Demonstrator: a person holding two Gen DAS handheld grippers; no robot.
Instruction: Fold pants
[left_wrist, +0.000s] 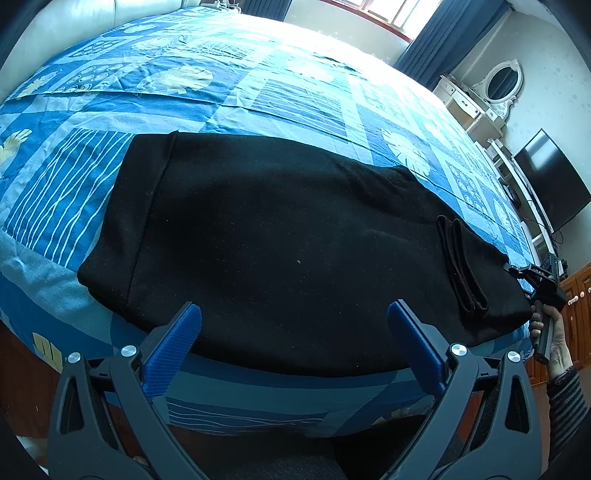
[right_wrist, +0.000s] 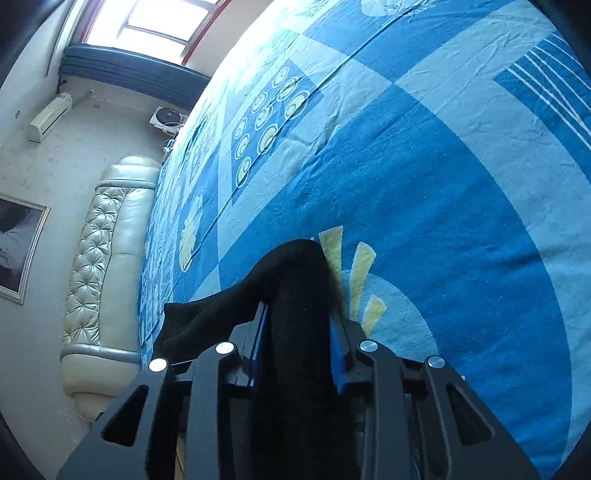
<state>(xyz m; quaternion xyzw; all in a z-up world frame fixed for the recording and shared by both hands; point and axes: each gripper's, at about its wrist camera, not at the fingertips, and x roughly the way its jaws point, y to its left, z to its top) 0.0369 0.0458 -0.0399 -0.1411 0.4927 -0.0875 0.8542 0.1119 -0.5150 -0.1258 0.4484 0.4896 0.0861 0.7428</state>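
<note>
Black pants (left_wrist: 280, 236) on bedsheet (left_wrist: 258, 92), television (left_wrist: 554, 181) beyond

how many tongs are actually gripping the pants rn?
1. The right tongs are shut on the black pants at their right end. The left tongs hang open over the near edge, holding nothing.

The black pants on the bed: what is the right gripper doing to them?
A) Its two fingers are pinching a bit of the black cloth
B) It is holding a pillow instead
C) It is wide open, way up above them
A: in the right wrist view the right gripper has its blue fingers closed on a bunch of the black pants, which lie on the blue bedsheet.
</note>
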